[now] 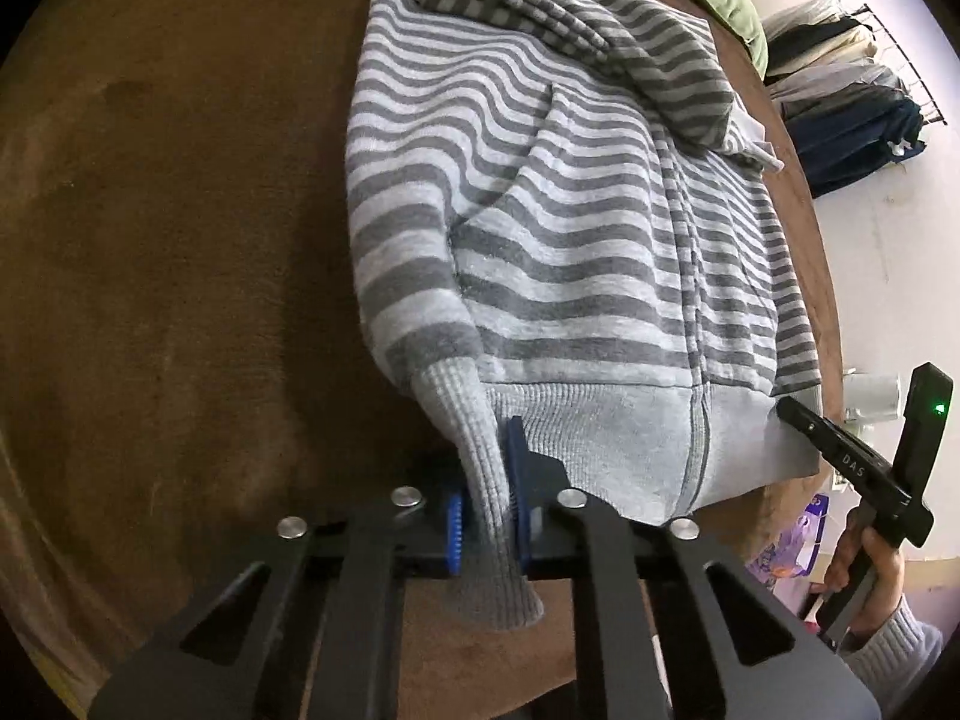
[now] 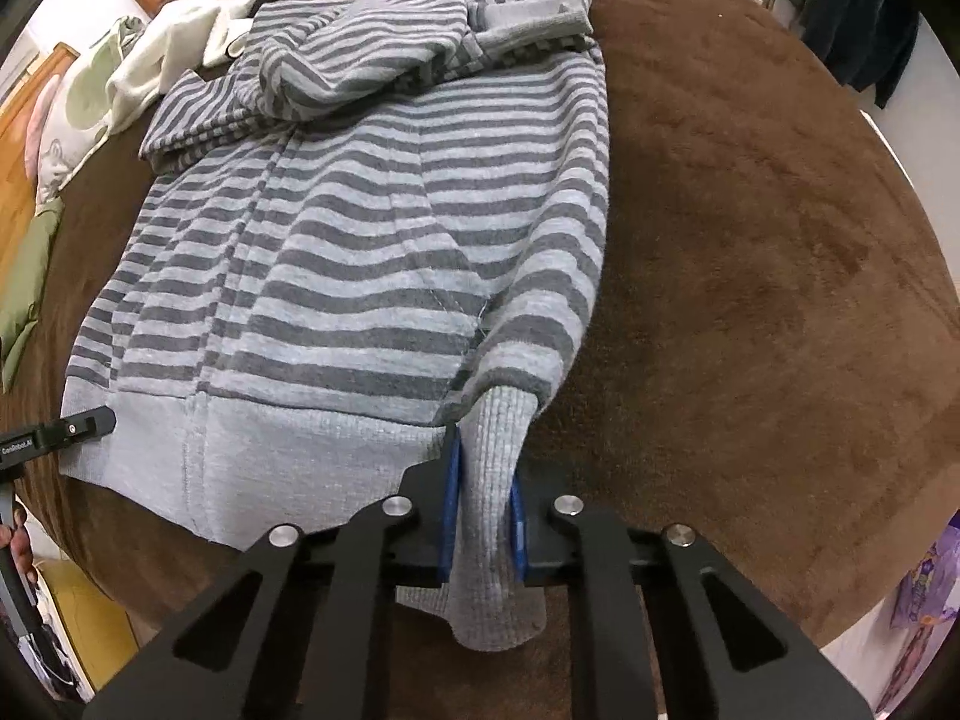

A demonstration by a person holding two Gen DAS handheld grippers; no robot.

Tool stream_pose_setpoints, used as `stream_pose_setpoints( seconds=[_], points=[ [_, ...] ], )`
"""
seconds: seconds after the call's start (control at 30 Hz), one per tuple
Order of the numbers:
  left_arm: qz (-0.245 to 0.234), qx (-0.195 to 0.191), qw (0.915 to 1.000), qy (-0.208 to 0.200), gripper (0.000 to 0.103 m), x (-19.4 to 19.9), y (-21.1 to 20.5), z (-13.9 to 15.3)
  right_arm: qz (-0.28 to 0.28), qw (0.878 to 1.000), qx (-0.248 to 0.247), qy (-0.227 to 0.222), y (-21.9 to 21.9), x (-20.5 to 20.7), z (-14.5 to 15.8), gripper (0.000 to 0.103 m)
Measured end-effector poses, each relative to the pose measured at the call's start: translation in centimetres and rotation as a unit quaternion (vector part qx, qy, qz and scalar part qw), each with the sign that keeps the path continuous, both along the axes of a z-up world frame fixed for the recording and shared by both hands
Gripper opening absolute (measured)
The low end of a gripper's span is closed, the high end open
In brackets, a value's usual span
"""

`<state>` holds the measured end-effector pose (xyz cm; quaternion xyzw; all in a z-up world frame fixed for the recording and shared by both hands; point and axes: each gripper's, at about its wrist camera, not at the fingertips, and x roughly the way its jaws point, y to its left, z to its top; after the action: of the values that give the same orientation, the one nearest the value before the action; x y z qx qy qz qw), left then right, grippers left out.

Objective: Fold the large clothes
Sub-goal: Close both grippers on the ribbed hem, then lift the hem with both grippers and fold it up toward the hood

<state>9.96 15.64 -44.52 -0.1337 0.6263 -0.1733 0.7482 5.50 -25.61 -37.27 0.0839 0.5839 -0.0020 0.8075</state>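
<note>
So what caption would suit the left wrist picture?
Left gripper shut on a ribbed cuff of the striped hoodie lying on a brown blanket.

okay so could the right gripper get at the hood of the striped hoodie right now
Probably not as things stand. The right gripper is shut on a ribbed cuff at the hem end, while the hood lies at the far end of the hoodie. Nothing blocks the way, but it would have to let go first.

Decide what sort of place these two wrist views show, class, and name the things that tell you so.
Probably a bedroom at home. A striped hoodie lies on a soft brown blanket like a bedspread, pillows and loose clothes are heaped at its far edge, and dark garments on a rack stand by the wall.
</note>
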Motion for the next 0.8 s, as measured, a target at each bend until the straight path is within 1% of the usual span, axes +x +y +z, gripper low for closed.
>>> stream_pose_setpoints(
  seconds=[0.07,0.13,0.17,0.3,0.4,0.57,0.63,0.73,0.77,0.8],
  points=[
    [0.007,-0.005,0.9999,0.005,0.011,-0.1,0.1,0.1,-0.006,1.000,0.009,0.004,-0.3,0.1,0.3,0.012],
    [0.009,-0.003,0.9999,0.006,0.011,-0.4,0.4,0.9,-0.009,1.000,0.017,0.005,-0.5,0.0,0.7,0.011],
    [0.006,0.000,0.9999,0.009,0.009,-0.6,0.4,1.3,-0.006,1.000,0.015,0.006,-0.6,-0.2,1.0,0.011],
    [0.000,0.007,0.9998,0.019,0.009,-1.3,1.0,1.8,0.006,1.000,0.013,0.017,-0.6,-0.7,1.5,0.010],
    [0.003,0.007,0.9996,0.028,0.009,-1.3,1.1,1.4,0.005,1.000,0.016,0.025,-0.6,-0.4,1.4,0.010],
    [0.016,-0.009,0.9994,0.031,0.008,-0.6,0.9,1.3,-0.001,0.999,0.026,0.031,-0.7,0.3,1.2,0.010],
    [0.012,-0.003,0.9994,0.031,0.008,-0.4,0.5,1.2,0.001,0.999,0.028,0.036,-0.8,0.4,1.0,0.010],
    [0.017,0.004,0.9987,0.048,0.010,-0.1,0.6,0.1,0.006,0.999,0.030,0.044,-1.0,0.6,0.5,0.010],
    [0.026,0.011,0.9981,0.054,0.020,0.0,0.8,-0.5,0.008,0.998,0.030,0.045,-1.0,0.7,0.4,0.010],
    [0.031,0.014,0.9977,0.059,0.040,0.0,1.1,-0.8,0.012,0.998,0.029,0.046,-1.0,0.8,0.3,0.010]
  ],
)
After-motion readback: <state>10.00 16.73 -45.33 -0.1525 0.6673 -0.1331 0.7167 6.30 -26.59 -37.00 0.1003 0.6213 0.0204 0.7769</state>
